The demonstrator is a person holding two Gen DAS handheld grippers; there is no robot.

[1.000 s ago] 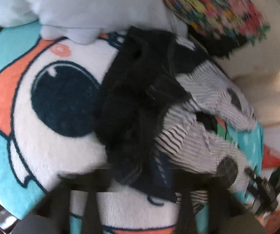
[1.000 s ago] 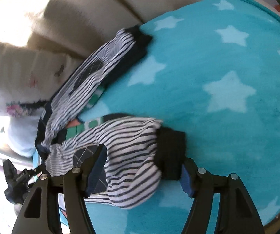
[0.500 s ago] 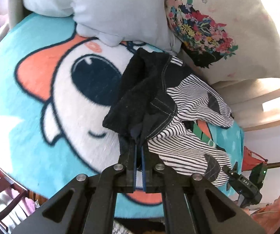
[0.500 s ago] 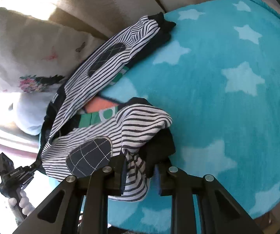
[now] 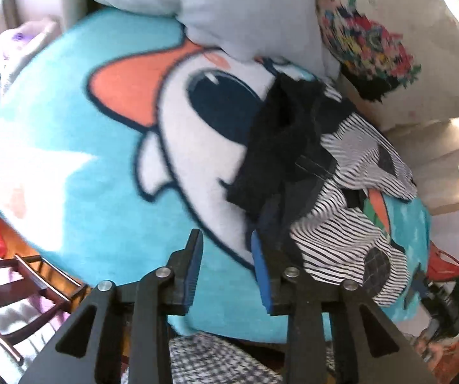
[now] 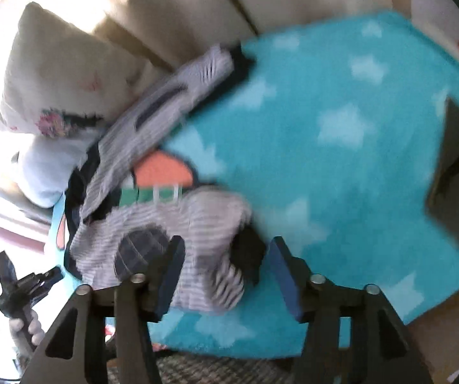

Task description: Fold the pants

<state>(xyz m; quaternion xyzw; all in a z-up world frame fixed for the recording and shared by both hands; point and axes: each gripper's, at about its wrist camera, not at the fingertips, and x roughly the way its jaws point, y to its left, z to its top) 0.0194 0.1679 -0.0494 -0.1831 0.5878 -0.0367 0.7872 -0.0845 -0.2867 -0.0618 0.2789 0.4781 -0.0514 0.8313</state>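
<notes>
Pants (image 5: 335,192) lay rumpled on the blanket (image 5: 101,176), legs apart, no fold made. We held both tongs agape, empty: left (image 5: 226,256) beside the waistband, right (image 6: 226,265) straddling a cuff.

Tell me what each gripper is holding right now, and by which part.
Nothing. The left gripper and the right gripper are both open; the striped pants lie loose on the blanket.
</notes>
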